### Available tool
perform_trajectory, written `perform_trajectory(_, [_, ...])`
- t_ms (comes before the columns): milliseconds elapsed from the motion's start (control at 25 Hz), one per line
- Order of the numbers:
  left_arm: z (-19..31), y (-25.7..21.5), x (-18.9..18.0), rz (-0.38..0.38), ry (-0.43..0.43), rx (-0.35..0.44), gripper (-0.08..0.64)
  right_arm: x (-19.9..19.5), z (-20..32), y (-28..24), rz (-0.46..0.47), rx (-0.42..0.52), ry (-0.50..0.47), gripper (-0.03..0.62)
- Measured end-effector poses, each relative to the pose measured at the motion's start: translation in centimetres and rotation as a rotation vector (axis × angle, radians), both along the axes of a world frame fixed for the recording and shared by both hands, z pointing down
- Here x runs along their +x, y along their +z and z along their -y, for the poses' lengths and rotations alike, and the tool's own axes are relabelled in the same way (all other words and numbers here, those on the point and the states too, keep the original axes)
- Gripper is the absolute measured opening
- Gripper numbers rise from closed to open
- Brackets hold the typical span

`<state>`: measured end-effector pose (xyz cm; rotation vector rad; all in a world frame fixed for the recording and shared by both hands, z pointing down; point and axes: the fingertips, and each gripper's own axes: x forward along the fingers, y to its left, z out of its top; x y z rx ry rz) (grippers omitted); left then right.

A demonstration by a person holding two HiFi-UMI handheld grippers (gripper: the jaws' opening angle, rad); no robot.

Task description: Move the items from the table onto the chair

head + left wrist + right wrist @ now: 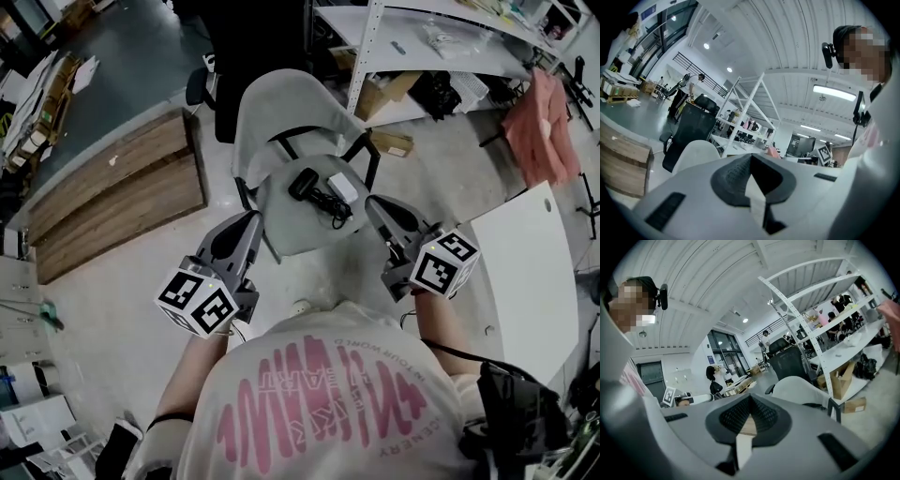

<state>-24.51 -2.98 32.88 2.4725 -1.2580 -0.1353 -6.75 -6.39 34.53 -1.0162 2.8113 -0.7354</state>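
A white shell chair (281,122) stands in front of me. On its seat lie a black adapter (305,183) with its cable (330,203) and a small white box (343,187). My left gripper (251,221) hovers at the seat's front left corner, jaws together and empty. At the seat's front right my right gripper (376,207) is likewise shut on nothing. In the left gripper view the gripper (751,157) points level past the chair (696,152). The right gripper view shows the right gripper (750,400) with the chair (801,390) beyond it.
A white table (525,272) is at my right. A low wooden platform (112,187) lies on the floor at the left. Behind the chair are a black office chair (239,47) and white shelving (412,37) with cardboard boxes (841,378). A pink cloth (542,127) hangs at the far right.
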Motion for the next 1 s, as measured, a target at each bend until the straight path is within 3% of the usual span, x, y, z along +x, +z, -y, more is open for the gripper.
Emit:
perform_trajectory(560, [-2.1, -1.1, 2.4, 0.016, -0.1, -0.015, 0.008, 4.0, -1.1, -0.9, -0.004, 0.017, -0.048, 0.012])
perform_trajectory(1000, [-1.8, -1.0, 4.0, 0.025, -0.107, -0.002, 0.008, 5.5, -0.9, -0.6, -0.025, 0.046, -0.069, 0.012])
